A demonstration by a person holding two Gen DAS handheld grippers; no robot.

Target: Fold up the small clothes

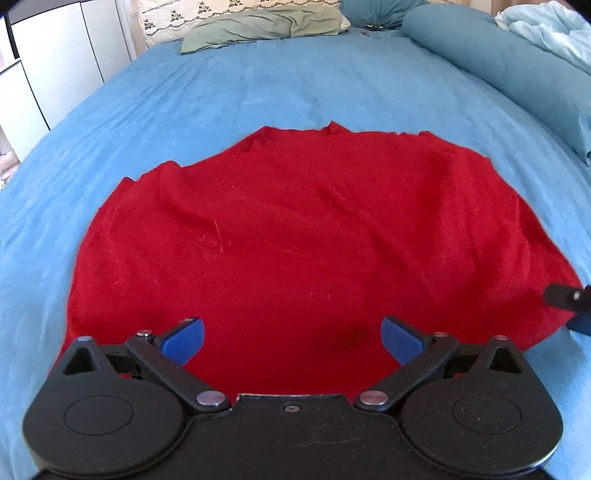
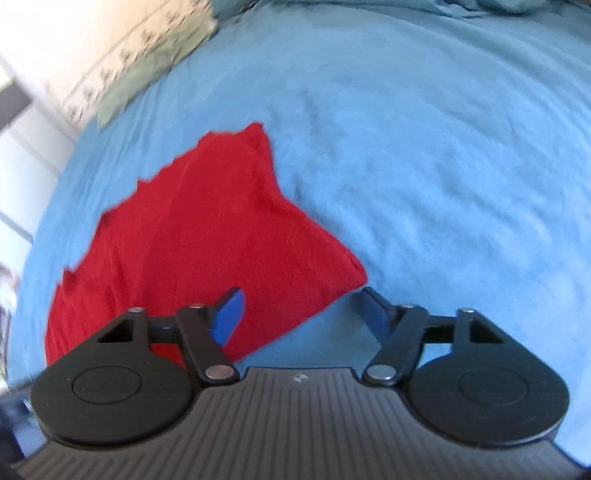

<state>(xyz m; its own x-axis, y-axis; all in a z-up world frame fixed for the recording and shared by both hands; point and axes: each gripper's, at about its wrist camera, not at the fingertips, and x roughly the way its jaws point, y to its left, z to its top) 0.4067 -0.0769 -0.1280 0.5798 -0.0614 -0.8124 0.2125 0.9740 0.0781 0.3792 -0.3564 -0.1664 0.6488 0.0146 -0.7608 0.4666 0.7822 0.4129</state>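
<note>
A red garment [image 1: 295, 236] lies spread flat on the blue bedsheet [image 1: 258, 92]. My left gripper [image 1: 293, 339] is open, hovering over the garment's near edge with its blue pads apart and nothing between them. In the right wrist view the same garment [image 2: 207, 236] lies to the left. My right gripper [image 2: 301, 314] is open at the garment's near right corner, the left pad over the cloth and the right pad over bare sheet. Part of the right gripper [image 1: 570, 297] shows at the right edge of the left wrist view.
A green pillow [image 1: 258, 27] and a patterned white pillow [image 1: 166, 18] lie at the head of the bed. A teal bolster [image 1: 498, 59] and a pale blue bundle [image 1: 546, 29] lie at the far right. White cabinets [image 1: 48, 62] stand left of the bed.
</note>
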